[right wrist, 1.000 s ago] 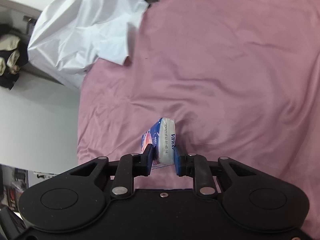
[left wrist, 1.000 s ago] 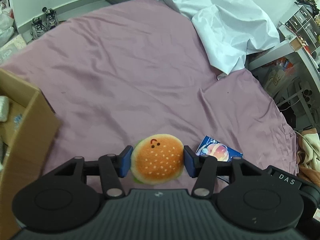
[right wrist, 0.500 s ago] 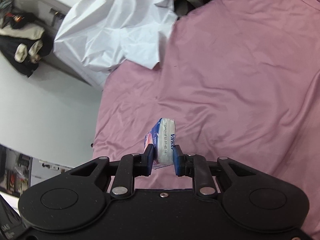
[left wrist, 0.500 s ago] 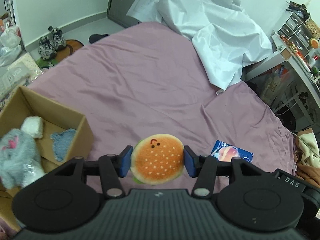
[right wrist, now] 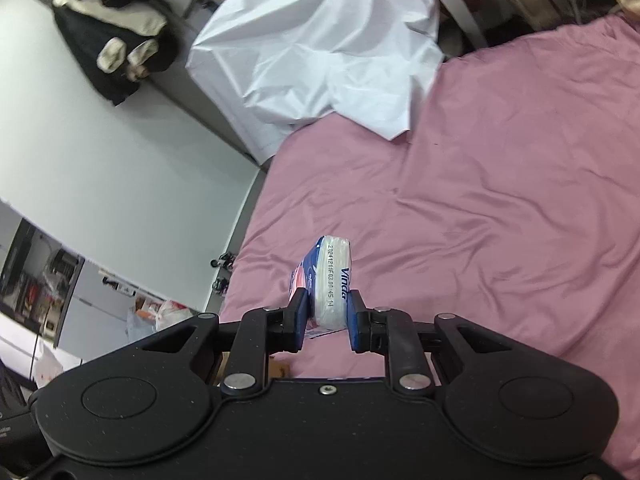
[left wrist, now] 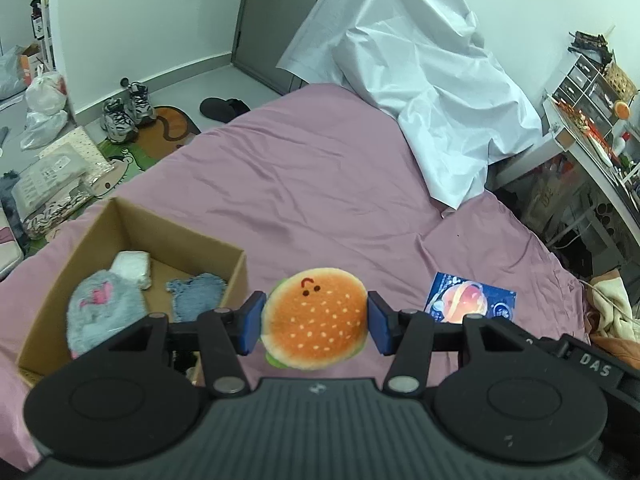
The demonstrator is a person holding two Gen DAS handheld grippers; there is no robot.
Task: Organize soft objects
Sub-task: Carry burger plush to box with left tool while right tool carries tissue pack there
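Note:
My left gripper (left wrist: 316, 320) is shut on a plush hamburger (left wrist: 316, 320) and holds it above the pink bed, just right of an open cardboard box (left wrist: 96, 240). The box holds a grey plush (left wrist: 102, 312), a white packet (left wrist: 134, 268) and a blue fuzzy piece (left wrist: 198, 294). The blue tissue pack also shows in the left wrist view (left wrist: 470, 298), at my right gripper's tips. My right gripper (right wrist: 327, 312) is shut on this blue and white tissue pack (right wrist: 330, 280), held on edge above the bed.
A crumpled white sheet (left wrist: 420, 92) lies at the far end of the pink bed (left wrist: 300, 184). Shoes (left wrist: 124, 114), bags and a mat lie on the floor left of the bed. A cluttered desk (left wrist: 592, 136) stands at the right.
Both grippers have risen above the bed with their objects. The left wrist view has drawn back, so the box and its contents now show in full.

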